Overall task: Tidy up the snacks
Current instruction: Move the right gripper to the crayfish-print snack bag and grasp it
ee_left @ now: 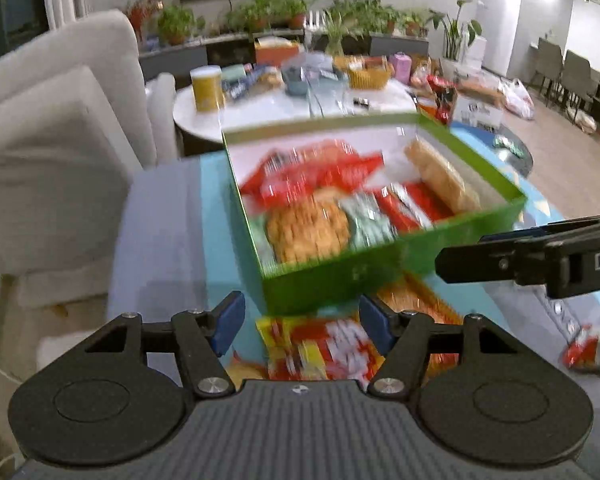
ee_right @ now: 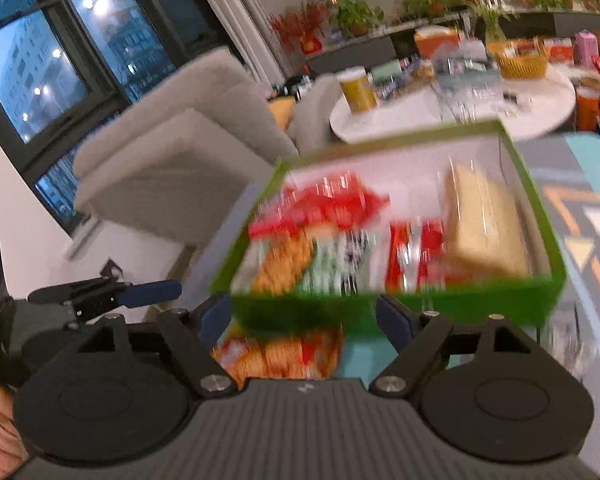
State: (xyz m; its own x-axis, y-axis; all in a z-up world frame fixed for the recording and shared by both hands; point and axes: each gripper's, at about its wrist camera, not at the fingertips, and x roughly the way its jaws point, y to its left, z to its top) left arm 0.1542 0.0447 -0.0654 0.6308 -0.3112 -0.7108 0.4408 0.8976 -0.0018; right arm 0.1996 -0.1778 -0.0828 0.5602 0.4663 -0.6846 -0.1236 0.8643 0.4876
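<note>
Left wrist view: left gripper (ee_left: 302,326) half-spread, nothing between its blue pads. Directly below, a yellow-red snack packet (ee_left: 320,350) lies on the teal cloth, just on the near side of the green box (ee_left: 340,276); blurred, so its long axis seems to run across the jaws. Right gripper (ee_right: 304,320), seen from its own wrist camera, also half-spread and empty, hangs over an orange packet (ee_right: 284,354) against the same near wall. The box already holds red, green and biscuit packets. Judgement: each gripper has a packet below it.

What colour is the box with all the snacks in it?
The snack box is green outside and white inside; the left wrist view shows it best.
</note>
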